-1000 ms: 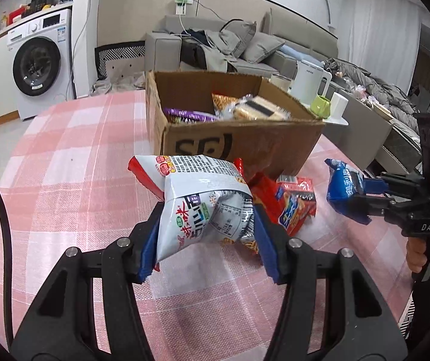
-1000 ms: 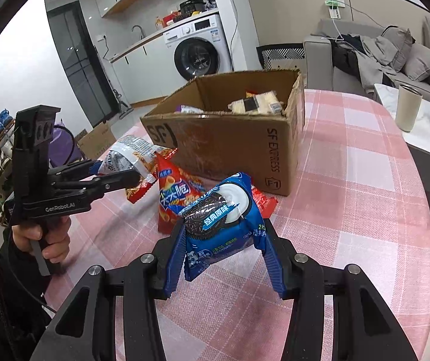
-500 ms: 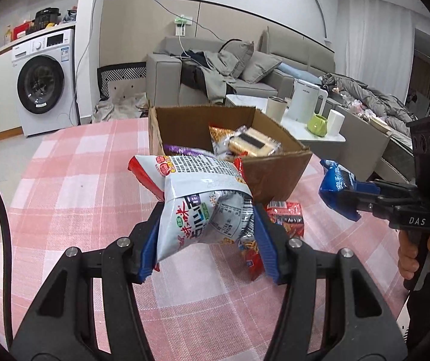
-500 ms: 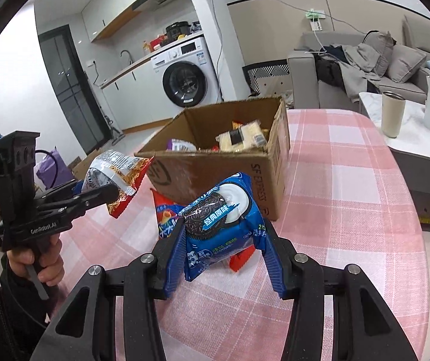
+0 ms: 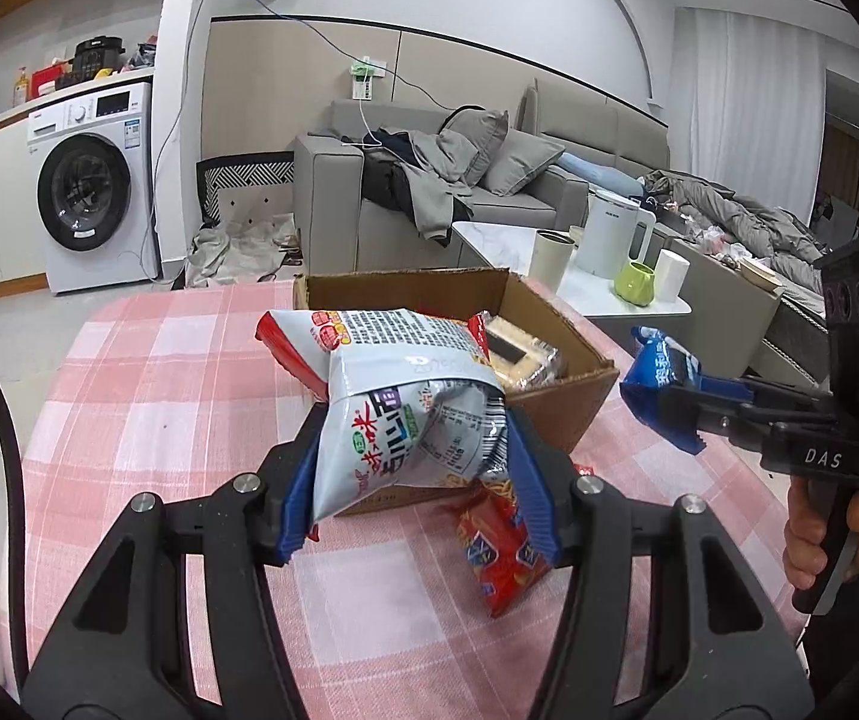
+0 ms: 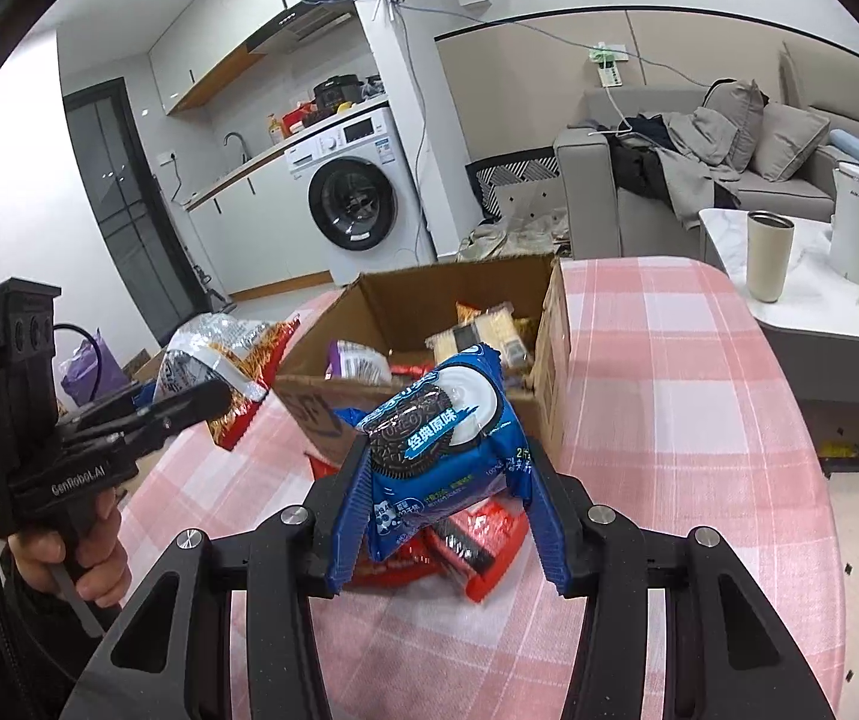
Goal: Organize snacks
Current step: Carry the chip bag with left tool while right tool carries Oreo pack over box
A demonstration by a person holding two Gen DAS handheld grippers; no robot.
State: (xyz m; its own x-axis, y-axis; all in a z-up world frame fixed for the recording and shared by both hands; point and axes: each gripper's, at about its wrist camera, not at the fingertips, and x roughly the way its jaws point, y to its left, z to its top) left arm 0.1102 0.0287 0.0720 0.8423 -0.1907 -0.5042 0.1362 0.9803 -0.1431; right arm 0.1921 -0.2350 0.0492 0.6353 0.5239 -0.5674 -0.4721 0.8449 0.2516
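My left gripper (image 5: 414,486) is shut on a silver-and-red snack bag (image 5: 399,396), held in the air just before the open cardboard box (image 5: 561,408). My right gripper (image 6: 441,516) is shut on a blue Oreo pack (image 6: 441,444), held above the table near the box (image 6: 549,360). The box holds several snacks, among them a pale wafer pack (image 6: 477,330). Each gripper shows in the other's view: the right one (image 5: 669,402) with the blue pack, the left one (image 6: 201,396) with the silver bag (image 6: 219,360).
Red snack packs lie on the pink checked tablecloth (image 5: 159,396) before the box (image 5: 501,546), also in the right wrist view (image 6: 459,552). A low white table (image 6: 813,294) with a cup, kettle and green mug stands to the right. A sofa and a washing machine stand behind.
Both grippers have risen with their packs and come closer to the box, so I now look down into it. The red packs stay on the cloth.
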